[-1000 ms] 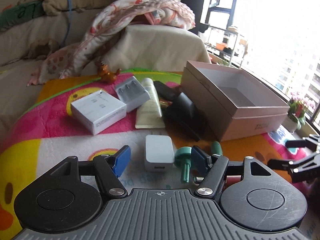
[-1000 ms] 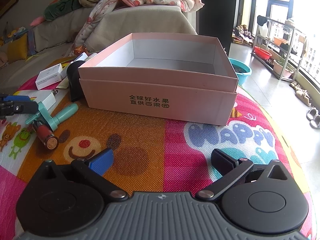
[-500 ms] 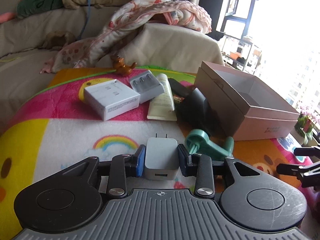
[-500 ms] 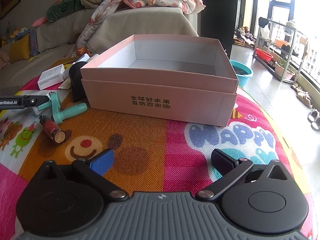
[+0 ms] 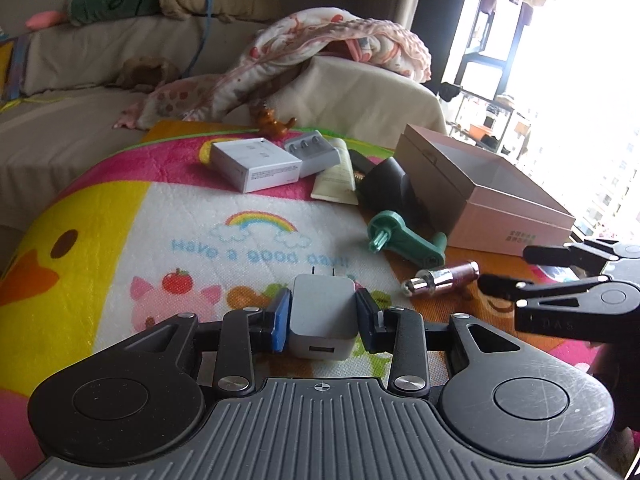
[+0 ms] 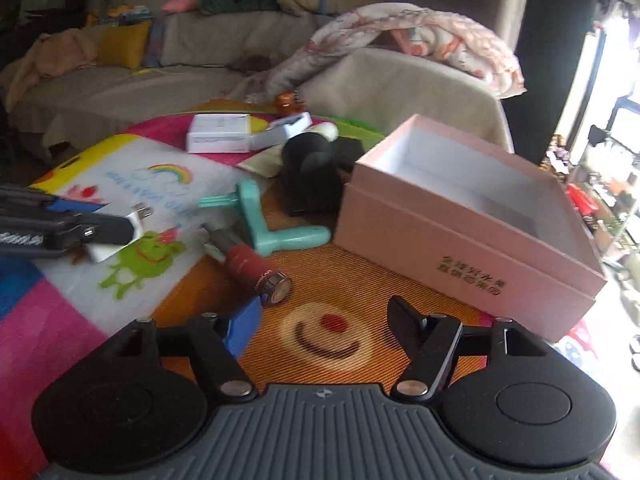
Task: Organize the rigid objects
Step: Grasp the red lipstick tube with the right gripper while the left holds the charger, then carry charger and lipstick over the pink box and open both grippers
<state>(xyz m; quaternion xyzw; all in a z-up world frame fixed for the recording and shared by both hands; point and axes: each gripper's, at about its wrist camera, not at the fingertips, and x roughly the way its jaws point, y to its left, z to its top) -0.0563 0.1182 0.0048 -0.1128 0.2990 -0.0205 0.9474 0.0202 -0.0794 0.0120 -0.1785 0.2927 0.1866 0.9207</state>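
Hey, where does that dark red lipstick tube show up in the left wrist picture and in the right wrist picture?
Left wrist view: lipstick tube lies right of centre on the mat, just ahead of the right gripper.
Right wrist view: it lies left of centre, cap end toward the camera.
Shared landmark: the teal crank handle, just behind the tube in both views.

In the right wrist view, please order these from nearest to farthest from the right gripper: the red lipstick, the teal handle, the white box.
From the right gripper:
1. Red lipstick, just ahead of the blue pad, to the left.
2. Teal handle, behind the lipstick, beside the pink box.
3. White box, far back on the mat, left.
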